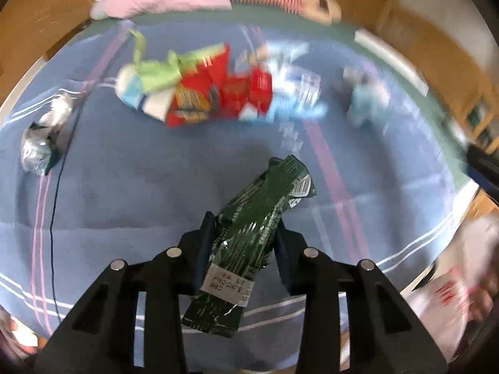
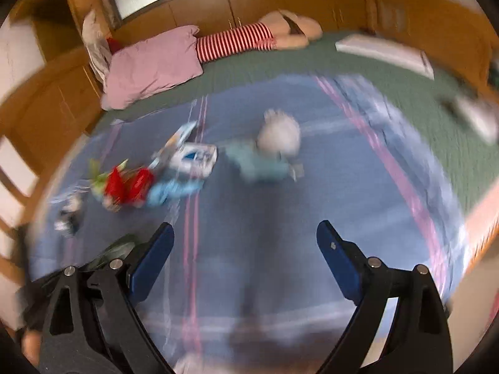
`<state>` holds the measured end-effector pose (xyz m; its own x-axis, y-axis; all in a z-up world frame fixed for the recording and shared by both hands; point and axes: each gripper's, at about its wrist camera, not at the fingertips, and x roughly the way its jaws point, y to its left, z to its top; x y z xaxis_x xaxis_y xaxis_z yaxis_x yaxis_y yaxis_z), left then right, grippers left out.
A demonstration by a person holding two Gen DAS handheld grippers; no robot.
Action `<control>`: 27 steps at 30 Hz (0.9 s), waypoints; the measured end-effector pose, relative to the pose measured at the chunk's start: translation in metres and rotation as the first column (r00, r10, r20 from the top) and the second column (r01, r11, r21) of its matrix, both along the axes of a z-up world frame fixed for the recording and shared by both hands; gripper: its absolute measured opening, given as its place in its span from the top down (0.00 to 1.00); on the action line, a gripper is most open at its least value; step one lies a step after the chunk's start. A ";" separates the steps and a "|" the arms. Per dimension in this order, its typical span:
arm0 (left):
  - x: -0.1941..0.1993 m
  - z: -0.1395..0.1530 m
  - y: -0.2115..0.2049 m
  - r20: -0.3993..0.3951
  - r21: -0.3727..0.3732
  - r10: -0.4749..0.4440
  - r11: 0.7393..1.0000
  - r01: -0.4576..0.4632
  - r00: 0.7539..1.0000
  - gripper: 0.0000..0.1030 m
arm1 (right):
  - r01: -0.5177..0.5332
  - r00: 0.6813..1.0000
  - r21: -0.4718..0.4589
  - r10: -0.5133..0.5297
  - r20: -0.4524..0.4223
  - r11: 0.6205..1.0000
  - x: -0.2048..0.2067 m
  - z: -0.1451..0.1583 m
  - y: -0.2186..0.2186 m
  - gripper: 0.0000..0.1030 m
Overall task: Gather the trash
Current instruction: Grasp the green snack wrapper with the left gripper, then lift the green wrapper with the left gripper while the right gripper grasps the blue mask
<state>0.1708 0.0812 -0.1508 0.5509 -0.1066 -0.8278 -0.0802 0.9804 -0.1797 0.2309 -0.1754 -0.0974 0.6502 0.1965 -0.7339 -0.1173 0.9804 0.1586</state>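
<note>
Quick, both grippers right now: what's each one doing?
Left gripper: shut on the dark green wrapper, lifted above the blue blanket.
Right gripper: open, holding nothing.

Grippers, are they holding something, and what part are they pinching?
The left gripper holds a dark green wrapper, jaws pinching its long sides near the middle. The right gripper is open and holds nothing.

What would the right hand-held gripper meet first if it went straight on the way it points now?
Probably bare blue blanket; farther along that line lie the teal crumpled piece and white wad. The right hand-held gripper is open; blur makes depth uncertain.
</note>
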 end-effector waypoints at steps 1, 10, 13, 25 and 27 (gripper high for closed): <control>-0.009 0.008 0.003 0.052 -0.018 0.022 1.000 -0.021 0.998 0.64 | 0.001 1.000 -0.072 0.000 0.017 0.997 0.020 -0.001 0.013 0.12; -0.025 0.044 -0.009 0.300 0.084 0.111 0.986 -0.142 0.947 0.64 | -0.069 0.996 -0.474 0.031 -0.089 0.878 0.127 -0.069 0.081 0.14; -0.027 0.049 -0.013 0.319 0.121 0.102 0.982 -0.148 0.942 0.64 | -0.078 0.991 -0.451 0.021 -0.131 0.889 0.127 -0.082 0.075 0.44; -0.030 0.052 -0.014 0.331 0.146 0.101 0.977 -0.157 0.938 0.64 | -0.161 0.981 -0.056 0.153 -0.123 0.985 0.037 -0.035 0.058 0.89; -0.029 0.052 -0.015 0.328 0.154 0.097 0.976 -0.155 0.940 0.64 | -0.184 0.975 0.014 0.184 -0.128 0.983 0.011 -0.029 0.061 0.89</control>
<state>0.1415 0.0659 -0.0988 0.7865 0.1113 -0.6075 -0.1724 0.9841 -0.0429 0.2422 -0.1140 -0.1269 0.5034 0.3055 -0.8083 -0.2741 0.9436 0.1859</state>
